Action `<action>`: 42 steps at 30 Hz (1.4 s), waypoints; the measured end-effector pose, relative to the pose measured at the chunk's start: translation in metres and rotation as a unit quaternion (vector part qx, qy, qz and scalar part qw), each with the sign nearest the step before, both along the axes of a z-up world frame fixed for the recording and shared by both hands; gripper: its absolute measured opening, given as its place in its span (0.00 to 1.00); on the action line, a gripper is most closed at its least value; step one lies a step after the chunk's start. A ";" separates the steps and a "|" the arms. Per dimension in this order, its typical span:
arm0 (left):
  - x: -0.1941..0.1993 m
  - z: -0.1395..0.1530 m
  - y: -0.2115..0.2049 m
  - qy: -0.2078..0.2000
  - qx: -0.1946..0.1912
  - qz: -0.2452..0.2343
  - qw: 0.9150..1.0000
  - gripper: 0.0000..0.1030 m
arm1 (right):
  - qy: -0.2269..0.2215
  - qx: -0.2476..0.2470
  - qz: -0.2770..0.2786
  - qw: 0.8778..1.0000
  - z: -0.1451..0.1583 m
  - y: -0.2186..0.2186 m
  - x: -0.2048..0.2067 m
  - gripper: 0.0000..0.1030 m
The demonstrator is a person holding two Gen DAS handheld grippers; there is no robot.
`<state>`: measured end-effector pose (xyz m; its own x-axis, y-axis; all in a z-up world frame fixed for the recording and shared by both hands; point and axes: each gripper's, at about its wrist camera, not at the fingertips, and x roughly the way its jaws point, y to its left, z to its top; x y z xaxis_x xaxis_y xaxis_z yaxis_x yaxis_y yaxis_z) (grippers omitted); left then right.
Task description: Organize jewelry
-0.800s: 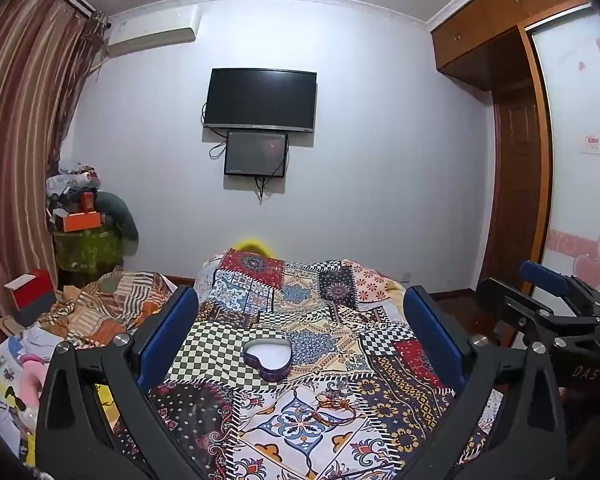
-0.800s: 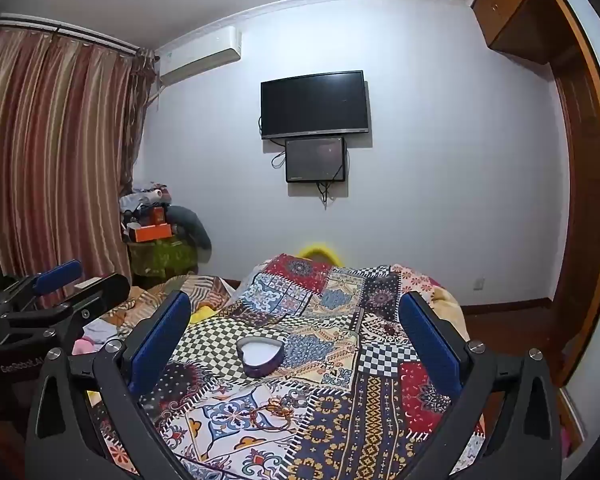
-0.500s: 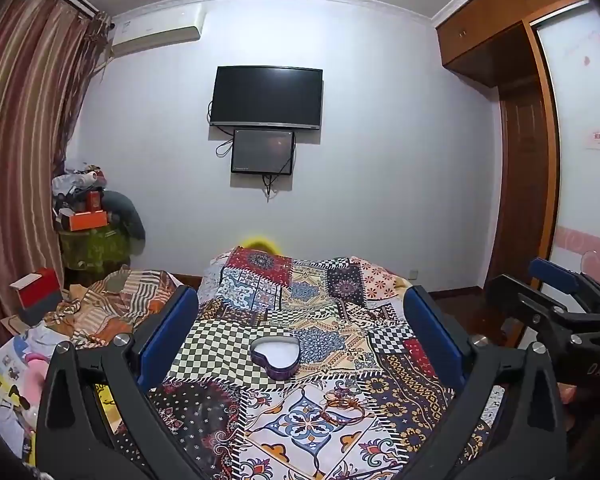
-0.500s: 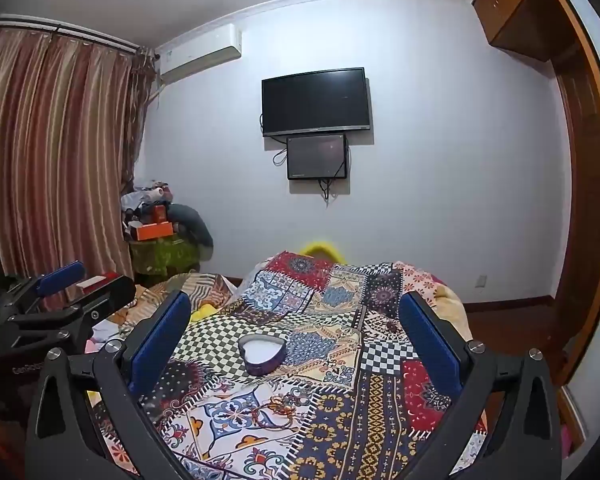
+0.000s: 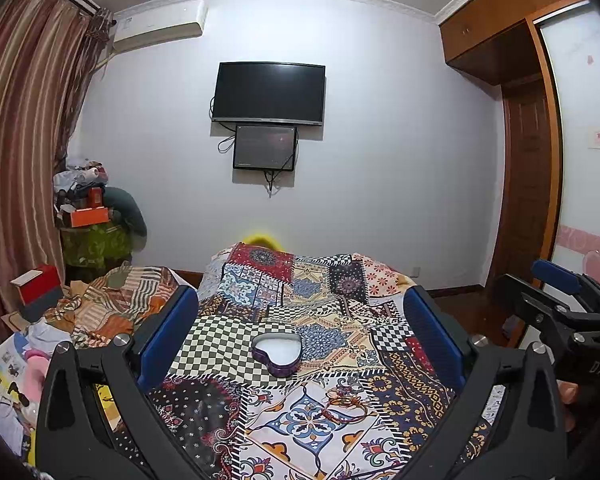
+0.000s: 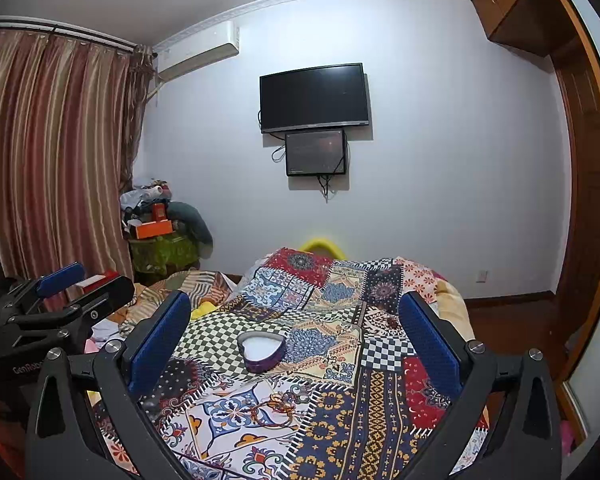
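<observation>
A purple heart-shaped box (image 5: 277, 354) with a white inside lies open on the patchwork bed cover; it also shows in the right wrist view (image 6: 261, 351). Nearer to me a red cord bracelet (image 5: 345, 403) lies on the cover, also in the right wrist view (image 6: 277, 405). My left gripper (image 5: 300, 320) is open and empty, held above the bed short of the box. My right gripper (image 6: 296, 322) is open and empty at about the same height. The right gripper shows at the right edge of the left wrist view (image 5: 560, 300), the left gripper at the left edge of the right wrist view (image 6: 60, 292).
The bed (image 5: 396, 396) fills the foreground. Piled clothes and boxes (image 5: 84, 312) lie to its left, near striped curtains (image 6: 52, 168). A TV (image 5: 269, 94) hangs on the far wall. A wooden wardrobe and door (image 5: 528, 184) stand at the right.
Both grippers have drifted slightly; the box and bracelet sit a little further right in the left wrist view. Jaws remain open. Nothing on the bed has moved.
</observation>
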<state>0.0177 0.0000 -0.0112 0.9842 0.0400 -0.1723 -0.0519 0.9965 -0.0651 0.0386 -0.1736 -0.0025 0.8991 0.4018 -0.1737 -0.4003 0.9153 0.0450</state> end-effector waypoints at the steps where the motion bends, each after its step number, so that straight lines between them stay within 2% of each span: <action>1: -0.001 0.000 0.001 0.001 0.000 0.000 1.000 1.00 | 0.000 0.000 0.000 1.000 -0.001 0.000 0.000 1.00; 42: 0.000 -0.002 -0.003 0.009 0.000 -0.009 1.000 1.00 | 0.009 0.010 -0.008 1.000 -0.002 -0.011 0.004 1.00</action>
